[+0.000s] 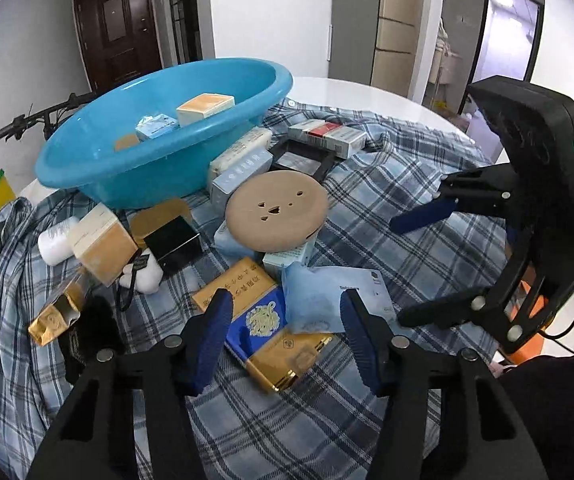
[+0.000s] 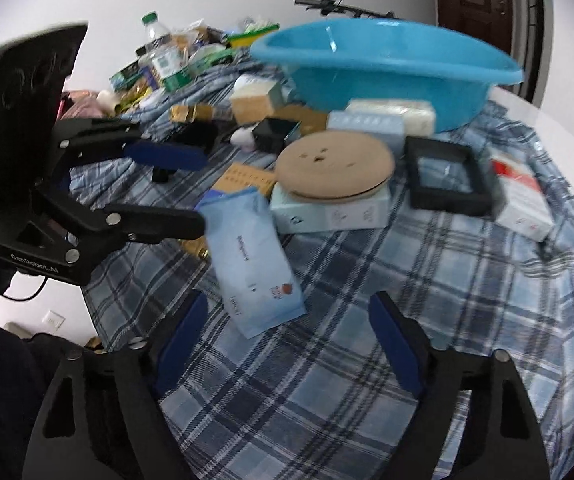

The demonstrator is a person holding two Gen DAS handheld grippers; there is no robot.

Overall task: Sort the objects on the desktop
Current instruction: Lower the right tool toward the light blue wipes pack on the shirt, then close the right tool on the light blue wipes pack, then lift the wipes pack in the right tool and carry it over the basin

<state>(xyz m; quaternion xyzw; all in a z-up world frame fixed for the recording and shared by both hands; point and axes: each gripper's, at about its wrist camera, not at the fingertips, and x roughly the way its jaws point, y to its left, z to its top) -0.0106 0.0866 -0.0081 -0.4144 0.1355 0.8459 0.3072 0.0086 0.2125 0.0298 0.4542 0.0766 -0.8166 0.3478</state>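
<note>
left tool [image 1: 285, 320]: released, straddling blue-gold box [image 1: 265, 330] near basin [image 1: 159, 168]
right tool [image 2: 287, 340]: released, over pale pouch [image 2: 253, 256]

L gripper [image 1: 287, 312] jaws apart over blue-gold flat carton [image 1: 261, 322] on plaid-cloth surface [image 1: 387, 208]; blue plastic basin [image 1: 135, 172] behind, w/ small boxes inside.

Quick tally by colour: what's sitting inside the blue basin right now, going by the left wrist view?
Inside the blue basin, as far as shows:
orange-and-cream box: 1
pale blue box: 1
tan flat piece: 1
Total: 3
</note>
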